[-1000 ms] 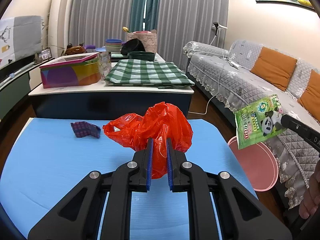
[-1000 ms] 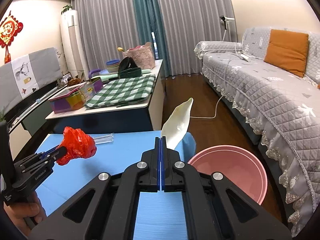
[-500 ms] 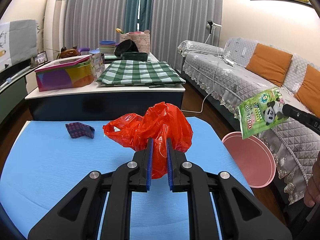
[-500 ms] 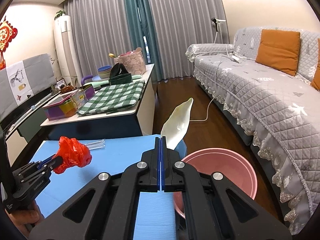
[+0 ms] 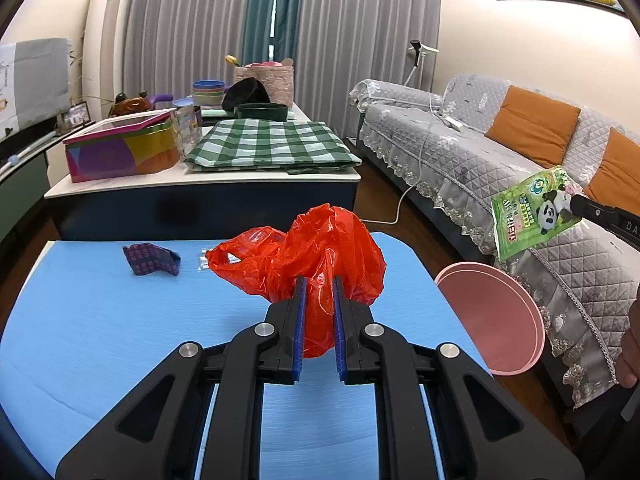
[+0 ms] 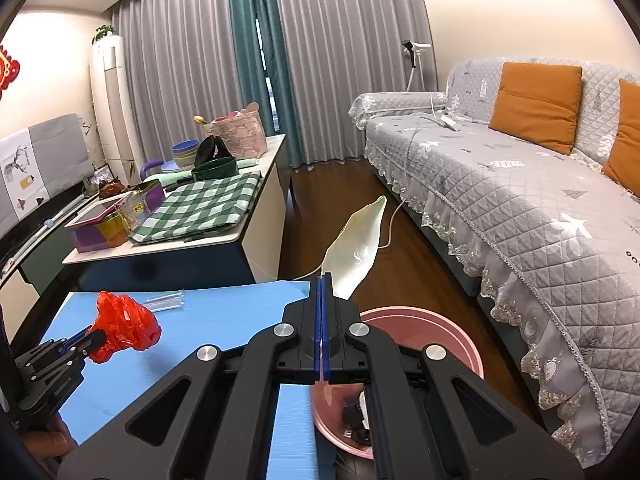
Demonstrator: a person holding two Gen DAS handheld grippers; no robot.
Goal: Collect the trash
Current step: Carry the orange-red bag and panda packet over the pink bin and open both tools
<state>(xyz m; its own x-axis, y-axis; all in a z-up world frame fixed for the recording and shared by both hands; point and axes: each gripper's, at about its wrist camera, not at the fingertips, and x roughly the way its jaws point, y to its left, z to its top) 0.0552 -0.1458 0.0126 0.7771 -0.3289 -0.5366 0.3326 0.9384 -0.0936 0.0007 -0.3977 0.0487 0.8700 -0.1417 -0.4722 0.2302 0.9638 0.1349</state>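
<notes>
The pink basin beside the blue table contains dark and white scraps. The left gripper clamps a red plastic bag above the table. The right gripper pinches a green panda packet above the basin.

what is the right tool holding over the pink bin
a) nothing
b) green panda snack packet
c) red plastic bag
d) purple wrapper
b: the right tool is shut on the green panda snack packet, above the pink bin; the red plastic bag is in the left tool.
</notes>
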